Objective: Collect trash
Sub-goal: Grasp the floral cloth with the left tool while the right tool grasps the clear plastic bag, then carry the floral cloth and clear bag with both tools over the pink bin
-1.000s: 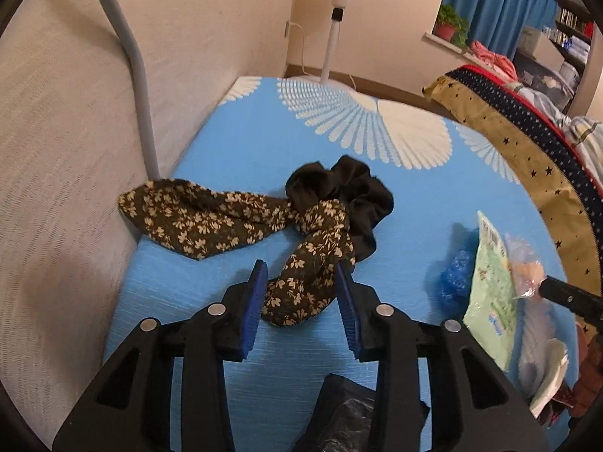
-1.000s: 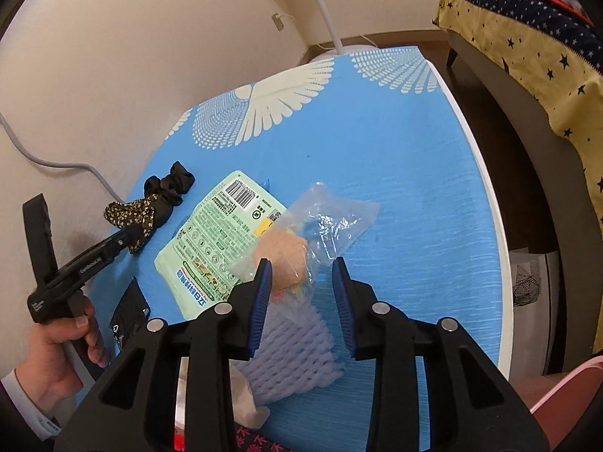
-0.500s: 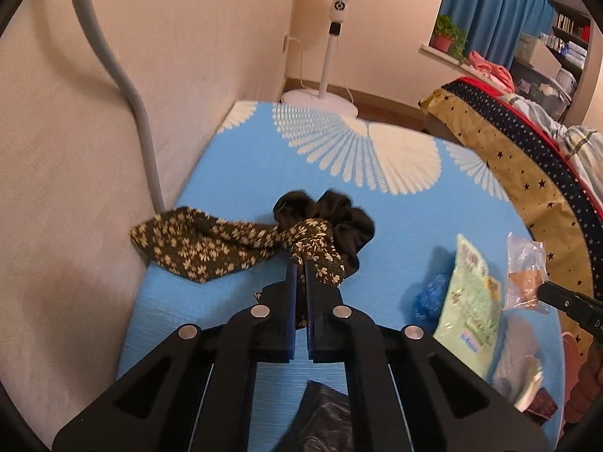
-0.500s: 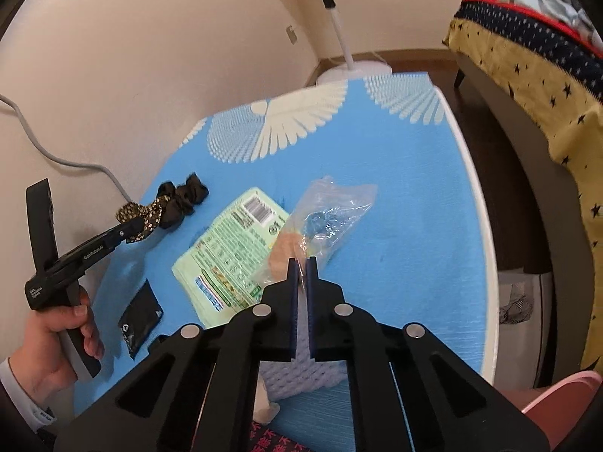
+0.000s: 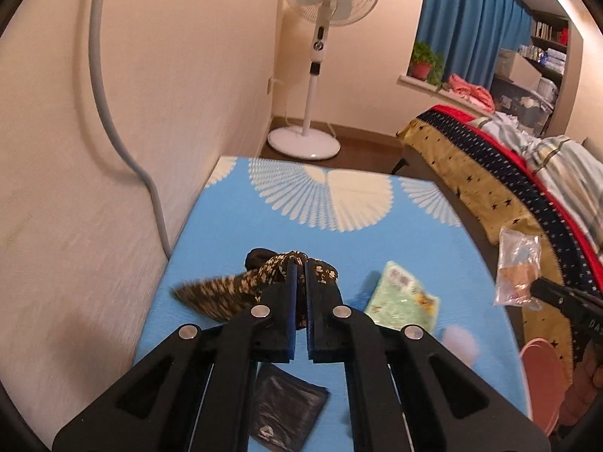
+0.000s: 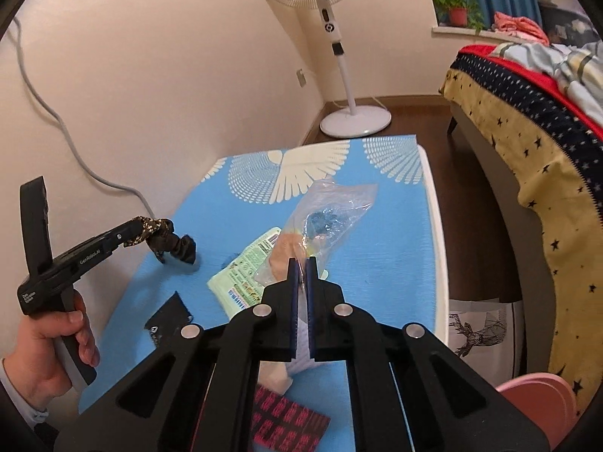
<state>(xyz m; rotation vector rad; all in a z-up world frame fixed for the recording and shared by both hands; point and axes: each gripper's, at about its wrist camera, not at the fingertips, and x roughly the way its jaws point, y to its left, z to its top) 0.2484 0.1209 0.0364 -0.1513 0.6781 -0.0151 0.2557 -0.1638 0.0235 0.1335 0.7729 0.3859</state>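
Lettering "GenRoboAI" marks left gripper (image 6: 145,231).

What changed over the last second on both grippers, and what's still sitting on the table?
Both jaws closed and both hands lifted: the left gripper took the floral scrunchie up off the blue table, the right gripper raised the clear plastic bag. The green packet and black pouch stayed put.

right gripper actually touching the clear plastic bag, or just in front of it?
Touching. In the right wrist view the right gripper is shut on the edge of the clear plastic bag. The left wrist view shows the bag lifted off the blue table.
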